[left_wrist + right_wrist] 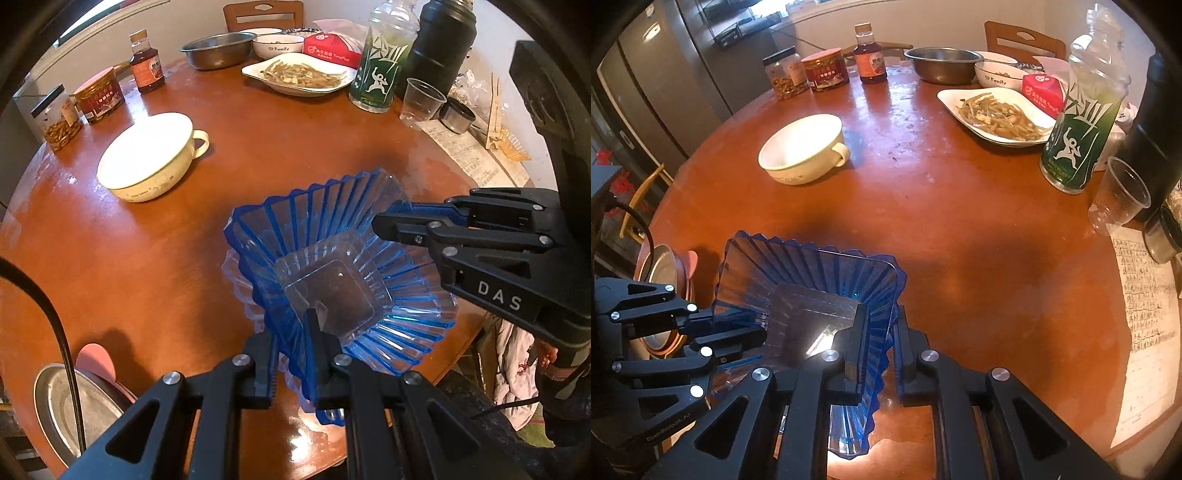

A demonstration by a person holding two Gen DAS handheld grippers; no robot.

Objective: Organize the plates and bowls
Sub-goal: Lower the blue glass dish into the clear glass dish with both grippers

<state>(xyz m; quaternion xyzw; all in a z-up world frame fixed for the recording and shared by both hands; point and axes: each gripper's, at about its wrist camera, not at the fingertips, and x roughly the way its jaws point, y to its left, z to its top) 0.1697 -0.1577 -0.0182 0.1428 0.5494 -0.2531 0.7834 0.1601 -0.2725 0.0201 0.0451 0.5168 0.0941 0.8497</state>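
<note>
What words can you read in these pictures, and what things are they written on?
"DAS": on the right gripper, white letters on its black body.
"Family": on the white bowl beside the steel basin.
"TingHuo" (uncertain): on the red tissue pack, under Chinese characters too small to read.
Green bottle: white brush characters, unreadable.
Red jar, sauce bottle, handwritten paper: too blurred.

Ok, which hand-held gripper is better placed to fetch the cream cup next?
Probably left: the left hand-held gripper grips the blue bowl's rim on the side facing the cream cup; the right hand-held gripper is farther across.
</note>
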